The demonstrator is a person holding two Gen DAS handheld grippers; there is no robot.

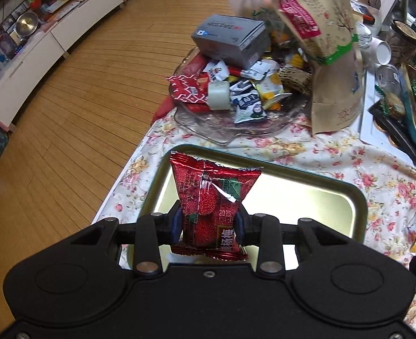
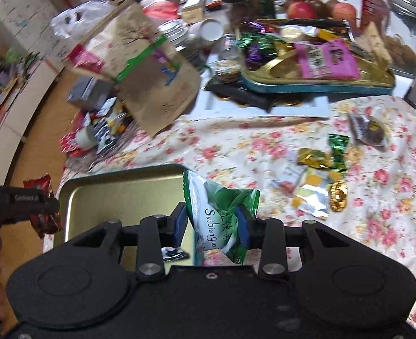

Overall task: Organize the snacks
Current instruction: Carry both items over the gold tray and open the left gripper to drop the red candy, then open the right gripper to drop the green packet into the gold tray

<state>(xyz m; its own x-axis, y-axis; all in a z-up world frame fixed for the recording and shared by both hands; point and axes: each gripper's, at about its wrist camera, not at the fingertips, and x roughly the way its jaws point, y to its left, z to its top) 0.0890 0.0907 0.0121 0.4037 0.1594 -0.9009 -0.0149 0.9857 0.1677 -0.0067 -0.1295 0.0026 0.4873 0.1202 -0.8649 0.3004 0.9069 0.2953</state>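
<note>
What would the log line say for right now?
left gripper: holds red packet | right gripper: holds green packet | both over tin tray | tray: bare

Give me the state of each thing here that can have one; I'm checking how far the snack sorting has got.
left tongs: shut on the red plum snack packet, sealed.
right tongs: shut on the green and white snack packet, sealed.
metal tray: lying flat on the floral cloth.
glass dish: heaped with wrapped snacks.
kraft paper pouch: upright, leaning.
</note>
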